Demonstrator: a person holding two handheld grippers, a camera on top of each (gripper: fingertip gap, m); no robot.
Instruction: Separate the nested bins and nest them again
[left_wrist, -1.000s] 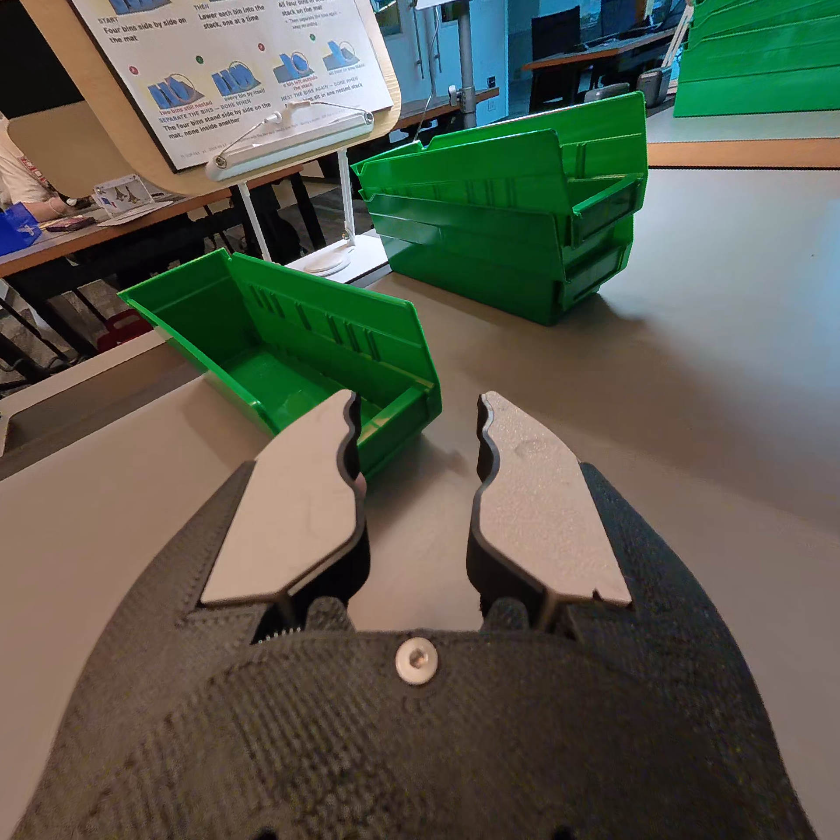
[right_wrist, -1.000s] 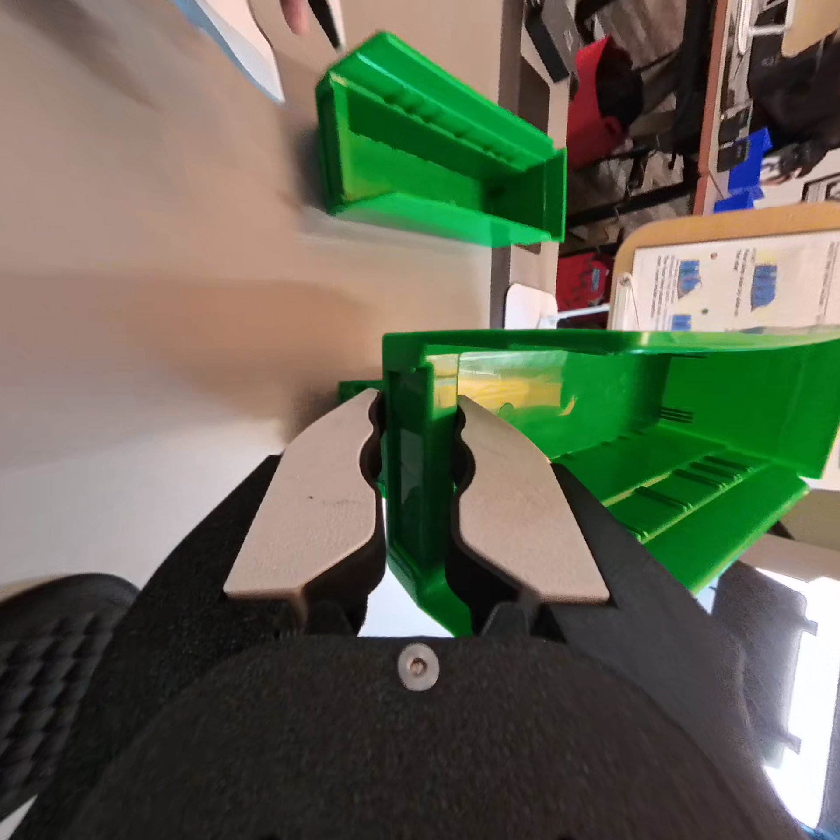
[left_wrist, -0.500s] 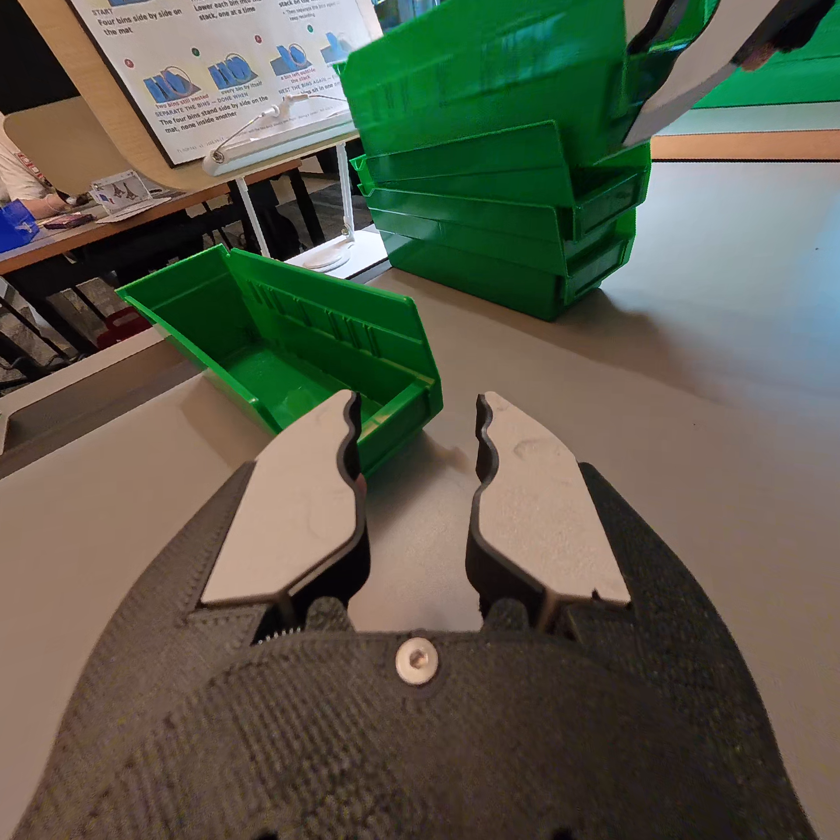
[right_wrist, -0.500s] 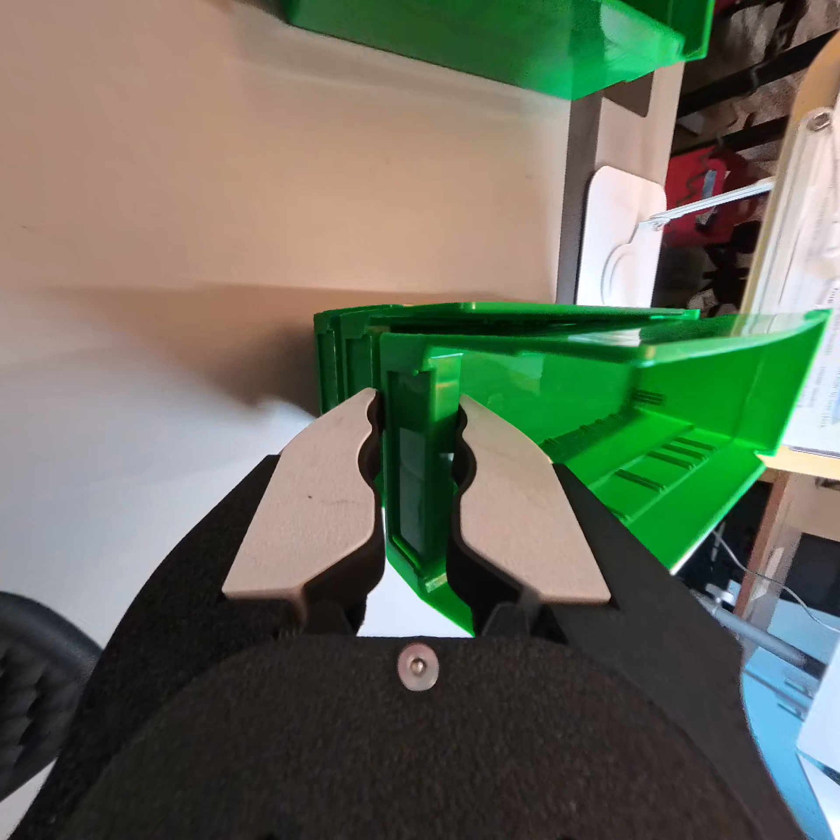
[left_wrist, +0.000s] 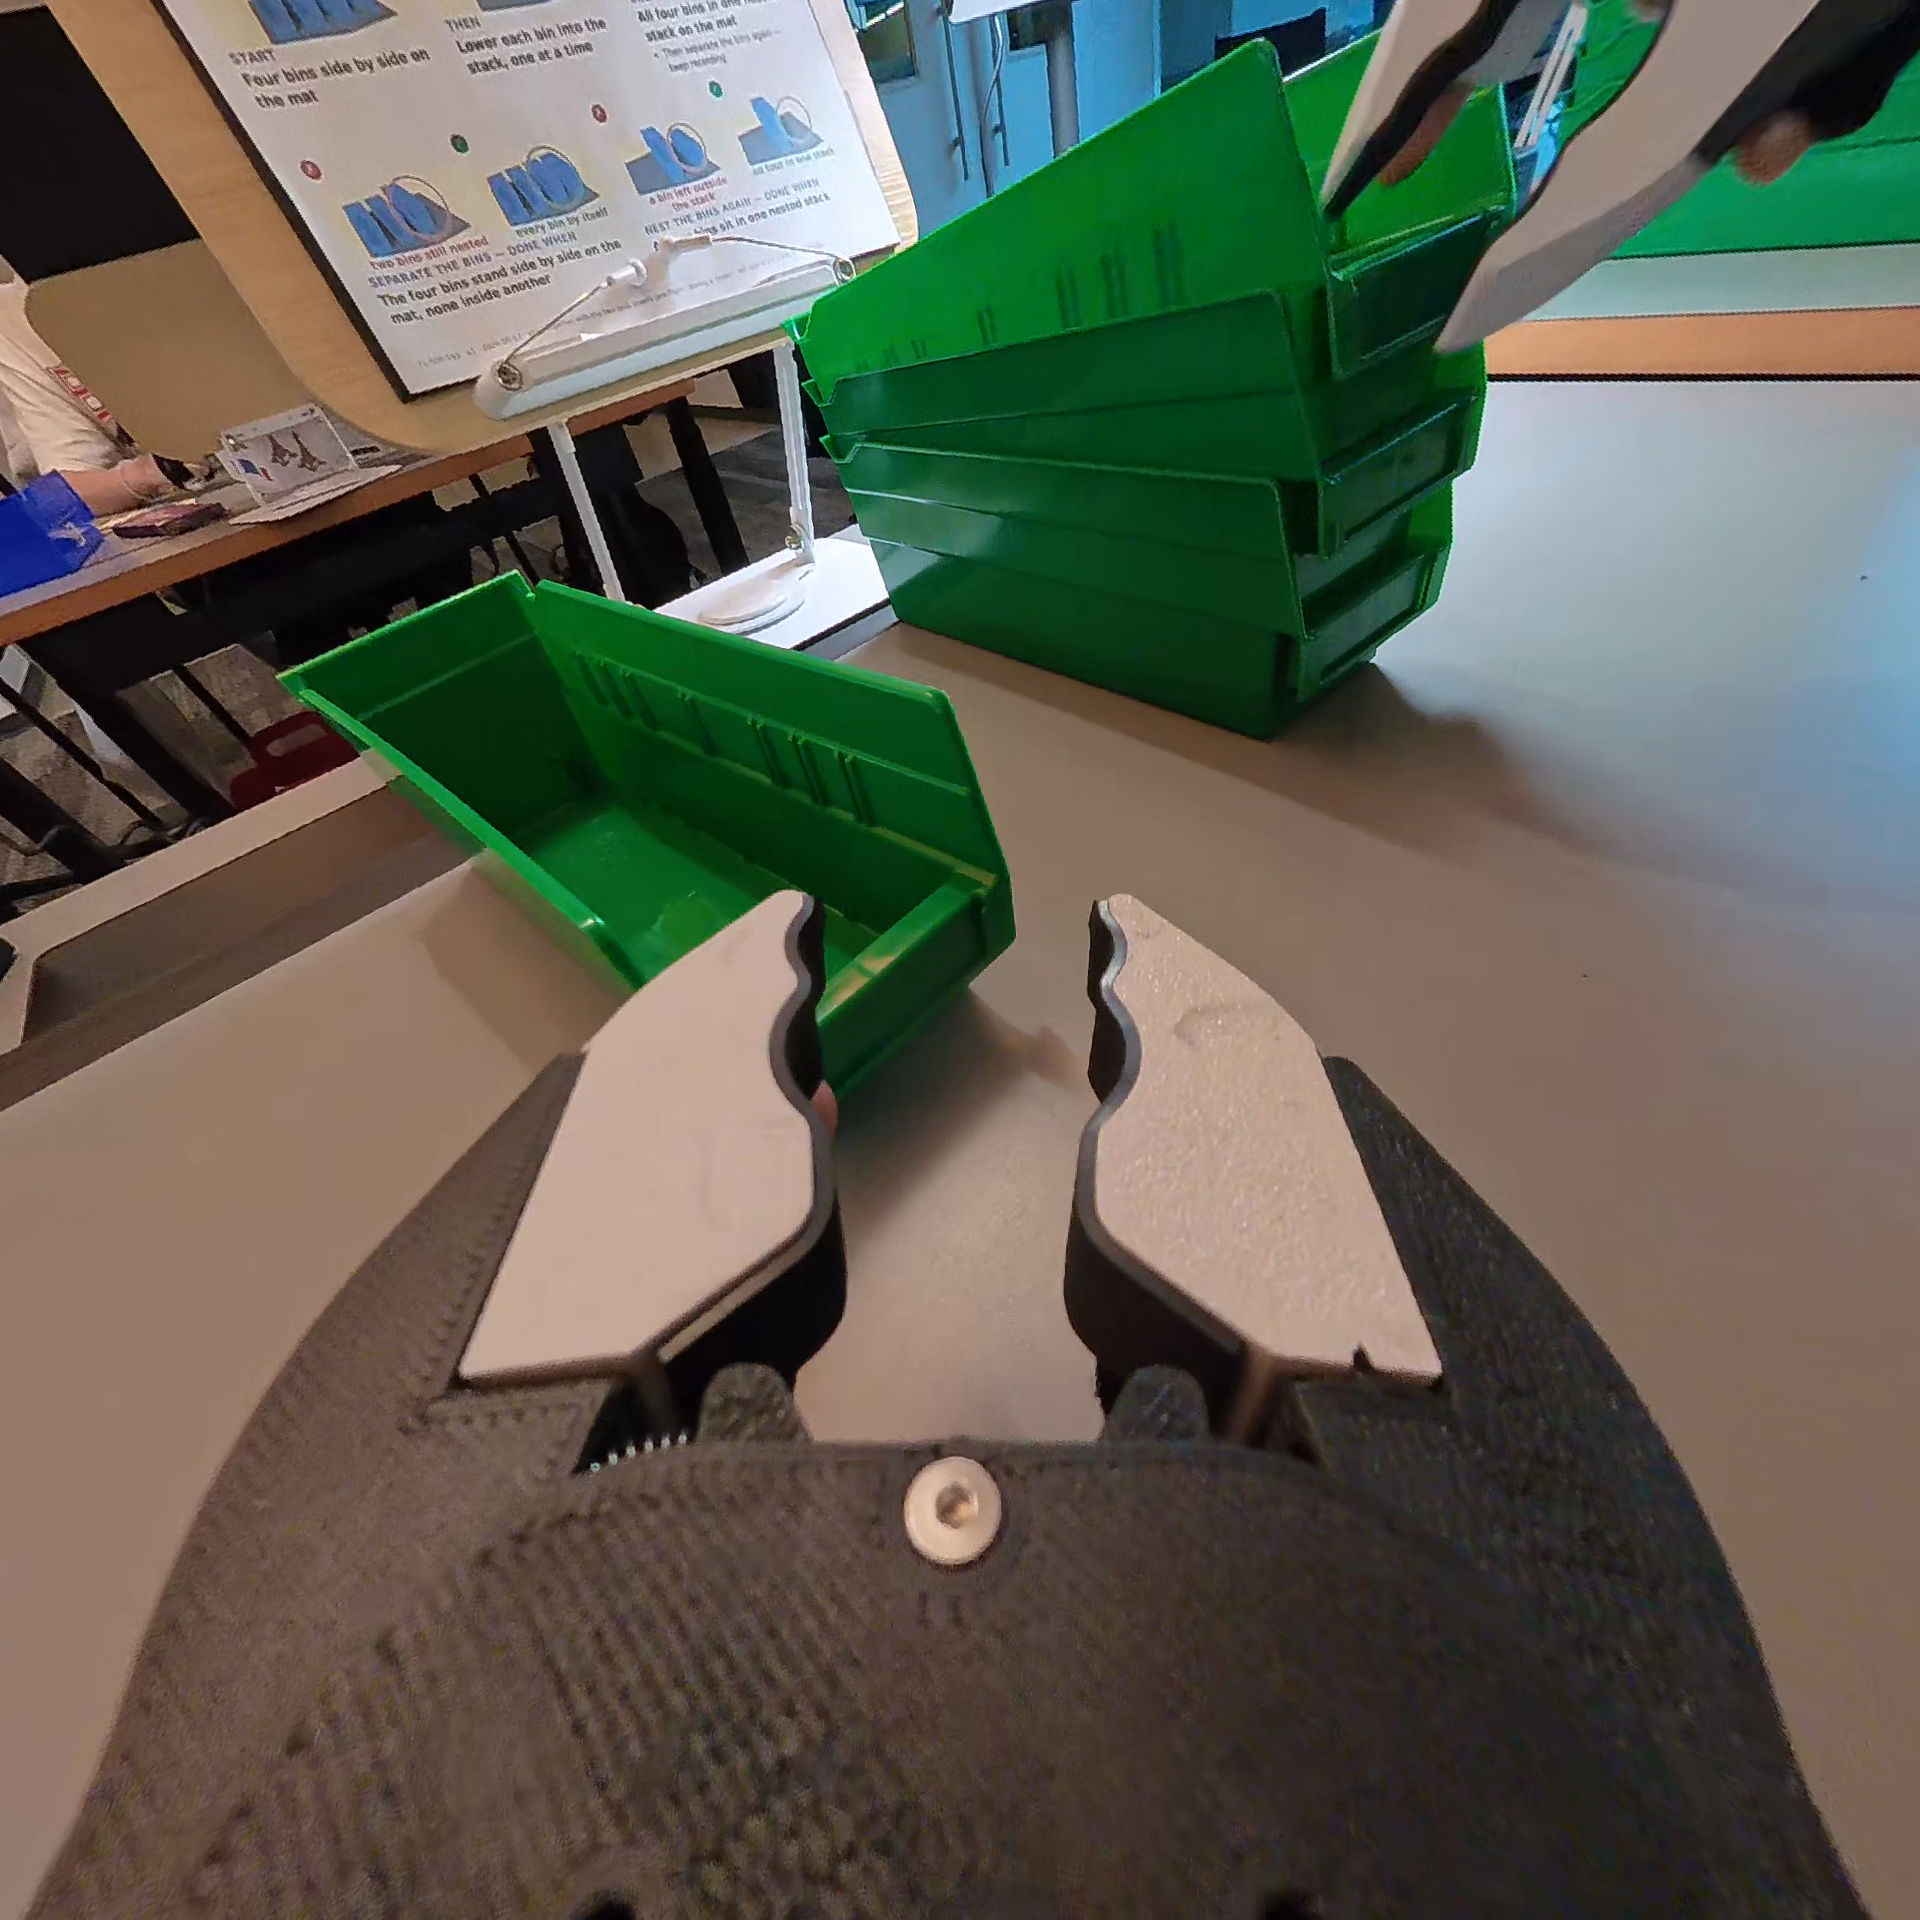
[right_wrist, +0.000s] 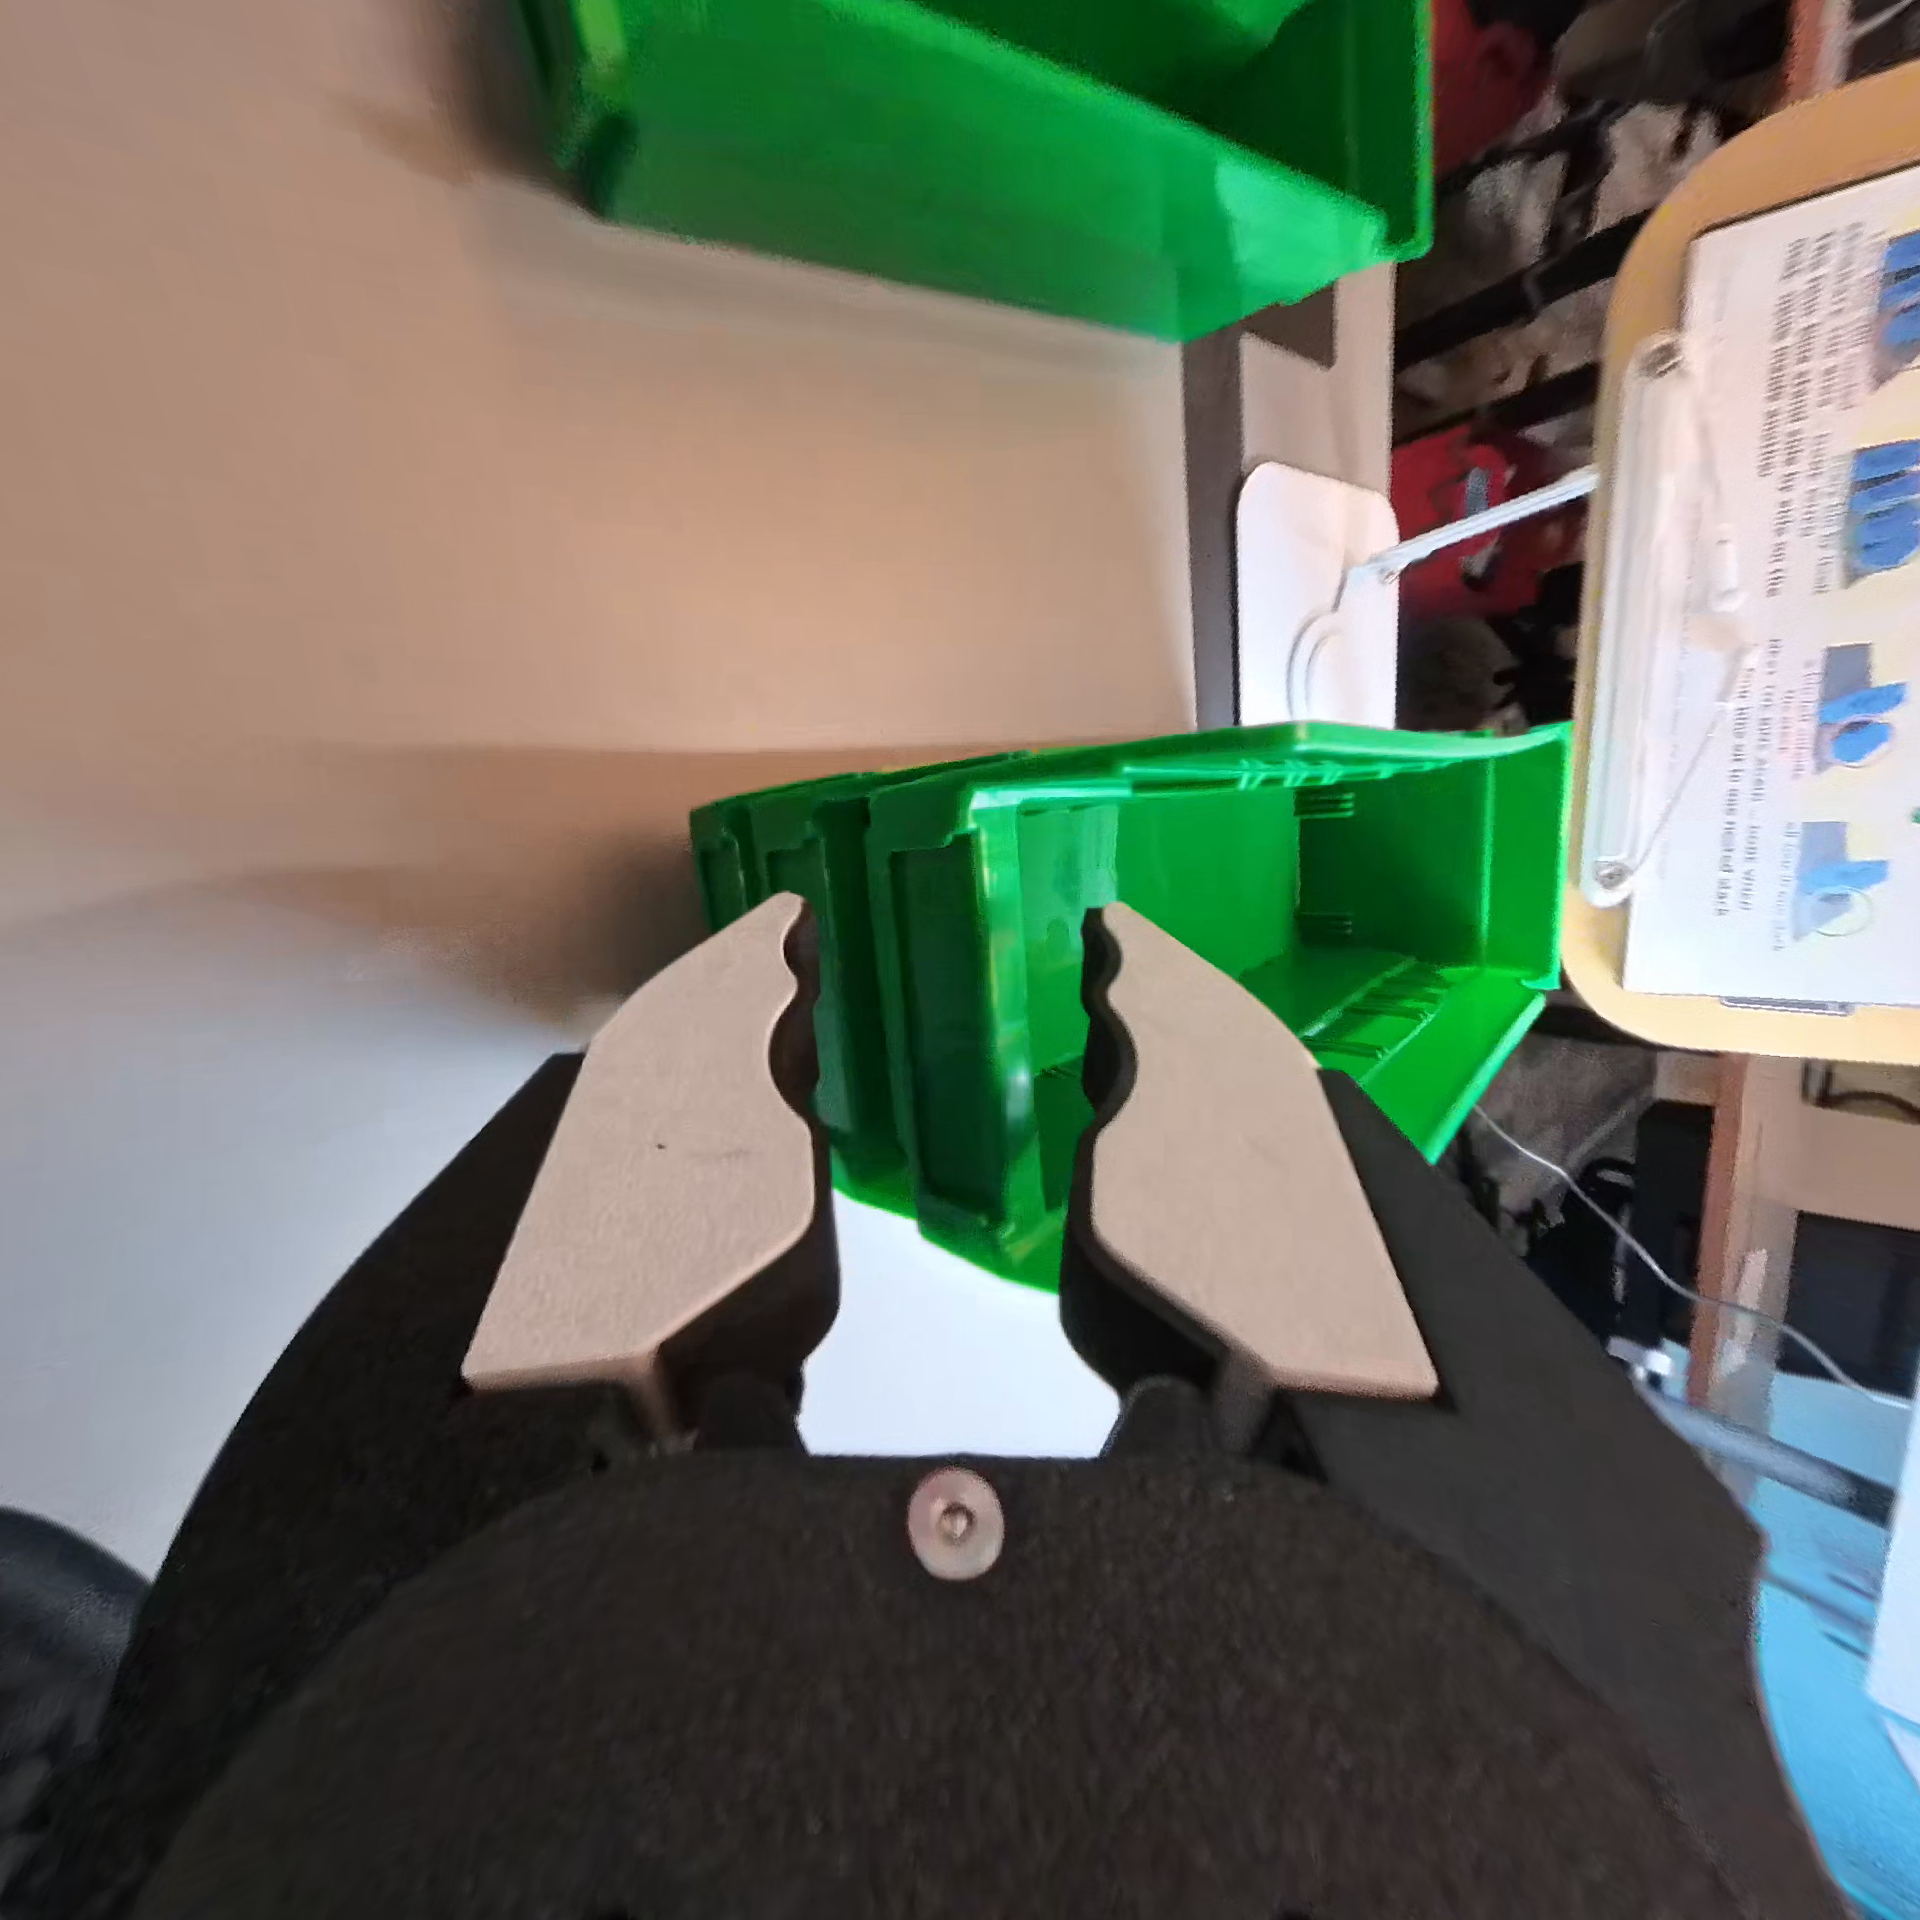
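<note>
A stack of nested green bins (left_wrist: 1091, 582) stands on the grey table at the back. The top bin (left_wrist: 1091, 239) lies in the stack, tilted up at its front. My right gripper (left_wrist: 1392, 270) is open, and its fingers straddle that bin's front wall without pinching it. In the right wrist view the gripper (right_wrist: 945, 925) is open around the front wall of the top bin (right_wrist: 1351, 883), with the stack's other front ends (right_wrist: 769, 935) beside it. A single green bin (left_wrist: 675, 810) stands alone just ahead of my open, empty left gripper (left_wrist: 951, 935). It also shows blurred in the right wrist view (right_wrist: 987, 135).
An instruction board on a white stand (left_wrist: 582, 156) is behind the bins at the table's far edge and also shows in the right wrist view (right_wrist: 1766, 623). Bare grey table (left_wrist: 1558, 883) lies to the right. A person sits at a desk (left_wrist: 62, 436) at far left. There is about 25 cm between the tips of the two grippers.
My right gripper brought its bin down onto the stack and opened, letting go of the front wall. The left gripper and the single bin have not moved.
</note>
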